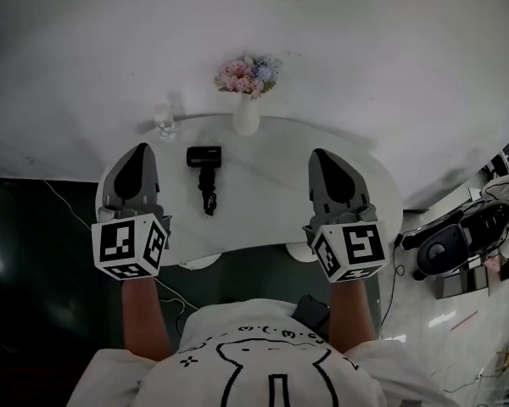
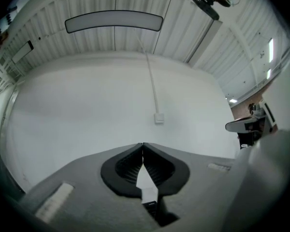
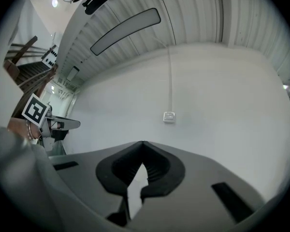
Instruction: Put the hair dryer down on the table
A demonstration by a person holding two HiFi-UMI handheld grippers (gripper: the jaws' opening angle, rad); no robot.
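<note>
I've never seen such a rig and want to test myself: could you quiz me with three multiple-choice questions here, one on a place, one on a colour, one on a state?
1. The left claw and right claw are: A both shut, empty; B both wide open; C both gripping something.
2. The hair dryer is: A in the left claw; B lying on the table, near the flower vase; C in the right claw.
3. The hair dryer is: A pink; B black; C yellow.
Answers: 1A, each claw's view shows tips meeting on nothing; 2B, the head view shows it there; 3B, dark against the white tabletop.
</note>
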